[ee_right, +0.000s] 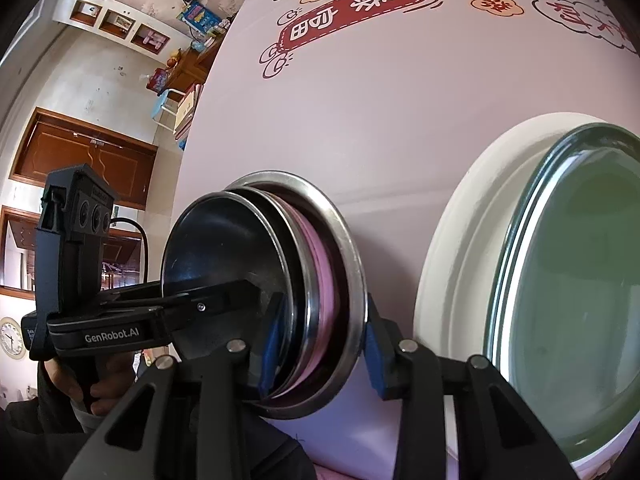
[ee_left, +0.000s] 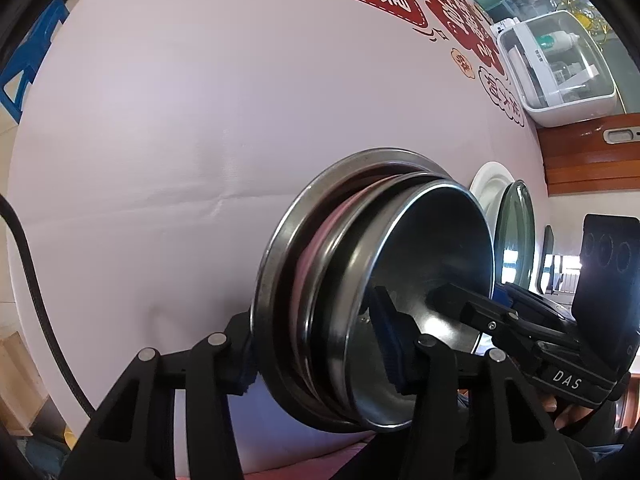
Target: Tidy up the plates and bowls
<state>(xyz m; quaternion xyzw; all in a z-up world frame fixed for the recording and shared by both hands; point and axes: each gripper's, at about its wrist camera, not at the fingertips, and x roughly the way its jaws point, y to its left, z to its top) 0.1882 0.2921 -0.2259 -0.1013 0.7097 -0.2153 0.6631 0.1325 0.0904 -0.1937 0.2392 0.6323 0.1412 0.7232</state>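
Right gripper [ee_right: 318,344] jaws clamping steel dish stack [ee_right: 320,280], green plate [ee_right: 580,300] beside

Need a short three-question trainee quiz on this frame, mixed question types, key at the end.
1. True or false: both grippers clamp the same stack of metal dishes.
2. Which colour is the item sandwiched inside the stack? A pink, B blue, C yellow
3. Fill in: beside the stack, a green glass plate rests on a ___ plate.

Key: 1 true: the left gripper and the right gripper each have fingers on both sides of the stack. 2 A. 3 white.
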